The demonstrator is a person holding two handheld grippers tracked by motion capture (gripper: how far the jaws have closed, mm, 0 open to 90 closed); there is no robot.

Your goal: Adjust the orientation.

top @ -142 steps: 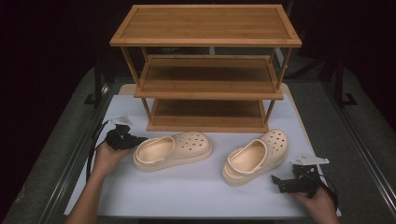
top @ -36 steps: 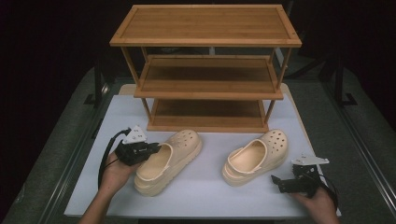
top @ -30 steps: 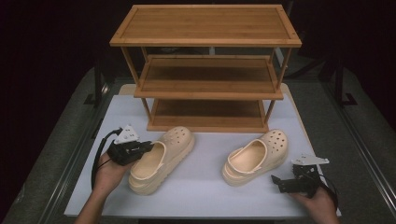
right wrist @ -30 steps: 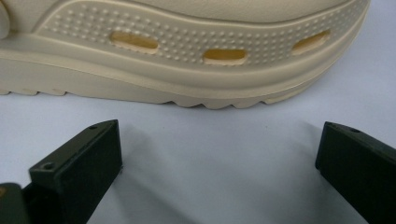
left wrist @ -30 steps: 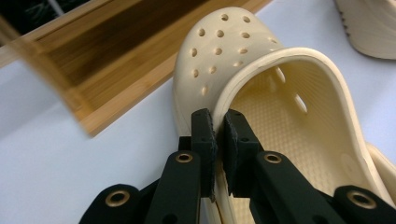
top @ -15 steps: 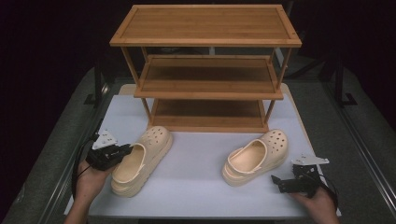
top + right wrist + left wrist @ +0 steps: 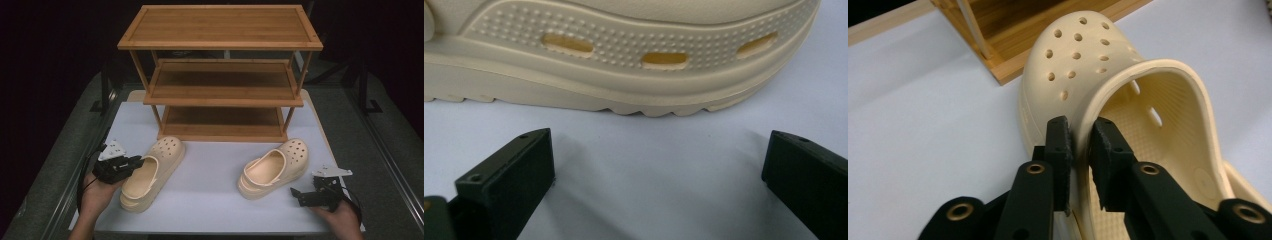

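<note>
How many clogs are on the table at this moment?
2. The left clog lies near the left gripper, whose jaws pinch its side wall; the right clog sits beyond the open right gripper.

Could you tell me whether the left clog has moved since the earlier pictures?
Yes. The left clog, clamped in the left tongs, has turned its toe toward the wooden rack and slid leftward; the right clog stayed put.

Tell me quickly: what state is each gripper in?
Left gripper: shut on the left clog's side wall.
Right gripper: open, holding nothing.
</note>
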